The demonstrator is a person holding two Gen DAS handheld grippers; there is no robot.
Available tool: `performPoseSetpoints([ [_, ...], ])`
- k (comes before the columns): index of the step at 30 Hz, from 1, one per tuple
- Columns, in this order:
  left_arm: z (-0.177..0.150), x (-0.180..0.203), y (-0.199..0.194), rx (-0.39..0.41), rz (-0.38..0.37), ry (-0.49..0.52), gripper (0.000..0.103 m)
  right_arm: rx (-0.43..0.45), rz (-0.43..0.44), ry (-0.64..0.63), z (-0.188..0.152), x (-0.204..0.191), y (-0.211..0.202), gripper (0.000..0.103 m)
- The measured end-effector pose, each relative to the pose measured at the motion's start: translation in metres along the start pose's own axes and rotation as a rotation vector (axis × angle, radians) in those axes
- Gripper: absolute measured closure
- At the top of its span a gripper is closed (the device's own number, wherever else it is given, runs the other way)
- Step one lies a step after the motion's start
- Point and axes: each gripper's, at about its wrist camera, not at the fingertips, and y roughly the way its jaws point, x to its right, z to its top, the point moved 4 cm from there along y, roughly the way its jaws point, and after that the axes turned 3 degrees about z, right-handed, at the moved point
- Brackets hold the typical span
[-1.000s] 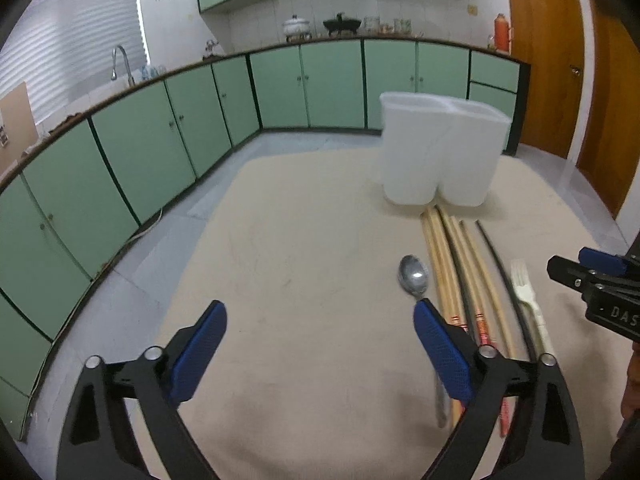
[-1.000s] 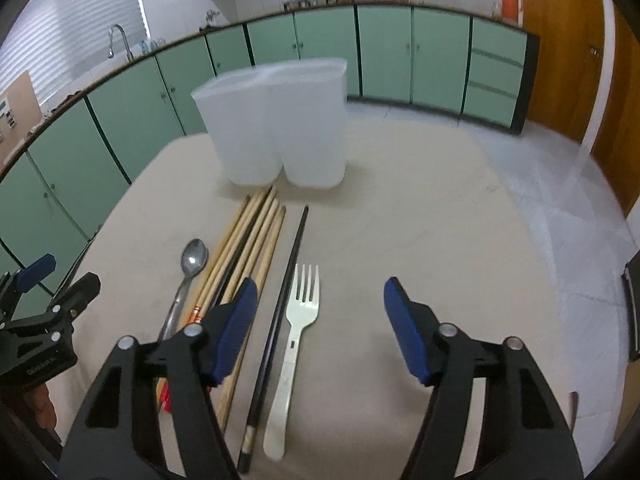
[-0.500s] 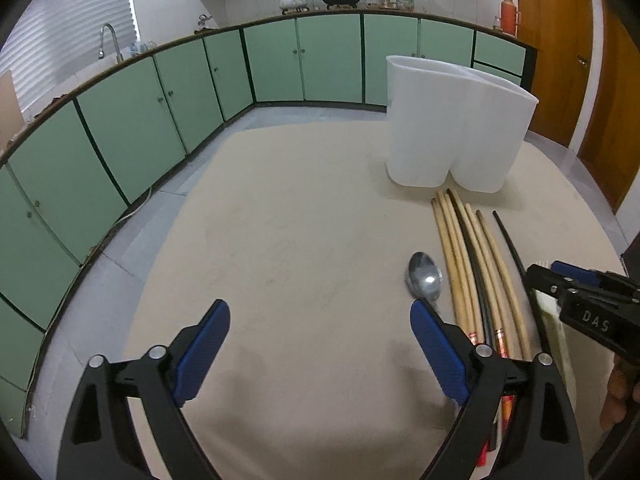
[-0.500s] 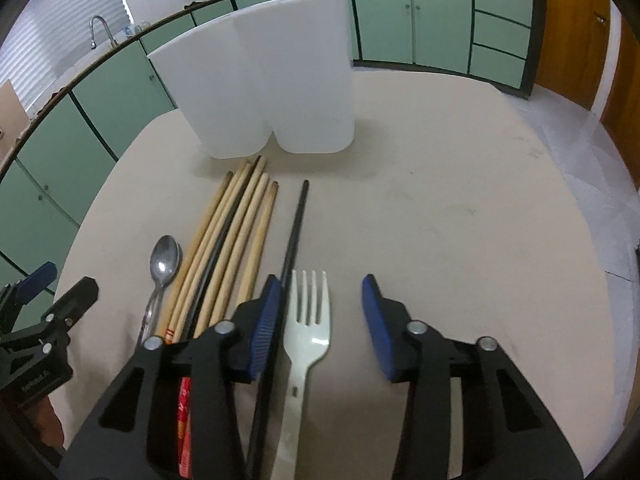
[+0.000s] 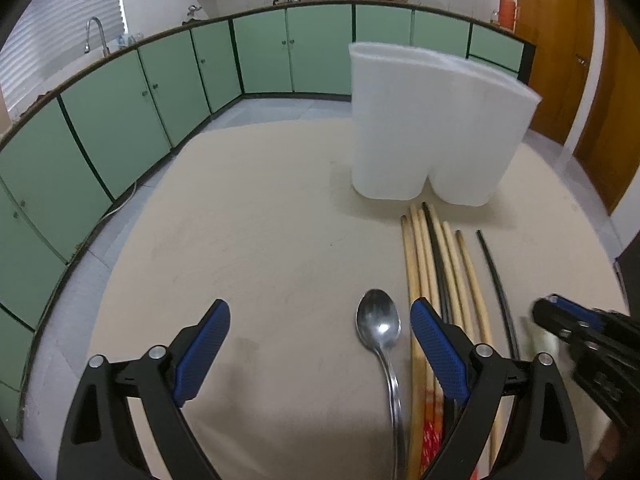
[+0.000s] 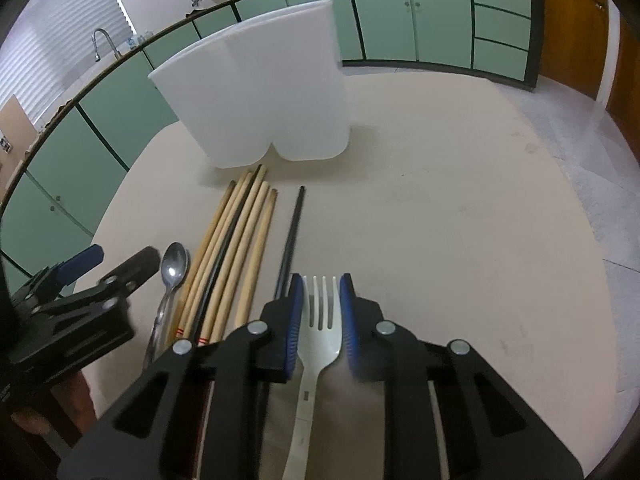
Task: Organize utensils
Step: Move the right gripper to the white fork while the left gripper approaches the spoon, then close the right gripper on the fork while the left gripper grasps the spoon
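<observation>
A white plastic fork [image 6: 320, 332] lies flat on the beige table [image 6: 460, 220], its head between the blue pads of my right gripper [image 6: 320, 292]. The jaws are closing and the pads touch the fork's sides. Left of it lie a single black chopstick [image 6: 292, 232] and a bundle of wooden chopsticks [image 6: 240, 240]. A metal spoon [image 5: 378, 324] lies between the fingers of my left gripper [image 5: 320, 320], close to the right finger; that gripper is open and hovers above the table. The white two-compartment holder [image 5: 420, 140] stands upright just beyond the chopsticks.
Green kitchen cabinets [image 5: 140, 120] curve around the far side, and a wooden door [image 5: 560, 60] is at the right. The round table's edge [image 5: 120, 264] runs at the left. In the right wrist view my left gripper [image 6: 100, 264] sits left of the spoon.
The right gripper's jaws narrowed from wide apart to flanking the fork's head as it came down. The left gripper moved toward the spoon, which now lies between its fingers.
</observation>
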Motion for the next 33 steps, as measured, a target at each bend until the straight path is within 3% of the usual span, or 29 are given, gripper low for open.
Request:
performPoseSetpoints([
  [7, 0.000, -0.001, 0.026, -0.071, 0.019, -0.011, 0.017, 0.008, -0.004, -0.011, 0.000, 0.004, -0.003, 0.085],
  [14, 0.004, -0.001, 0.029, -0.096, -0.013, -0.029, 0.017, 0.003, 0.006, -0.003, 0.001, 0.003, 0.001, 0.085],
  [20, 0.006, -0.007, 0.014, -0.072, -0.048, -0.055, 0.015, 0.012, 0.004, 0.002, 0.002, 0.007, -0.001, 0.085],
  [30, 0.002, 0.001, 0.025, -0.090, -0.008, -0.043, 0.014, 0.007, 0.016, 0.018, 0.000, 0.013, 0.003, 0.085],
  [33, -0.002, 0.001, 0.033, -0.132, -0.023, -0.049, 0.017, 0.003, 0.020, 0.021, 0.000, 0.014, 0.005, 0.085],
])
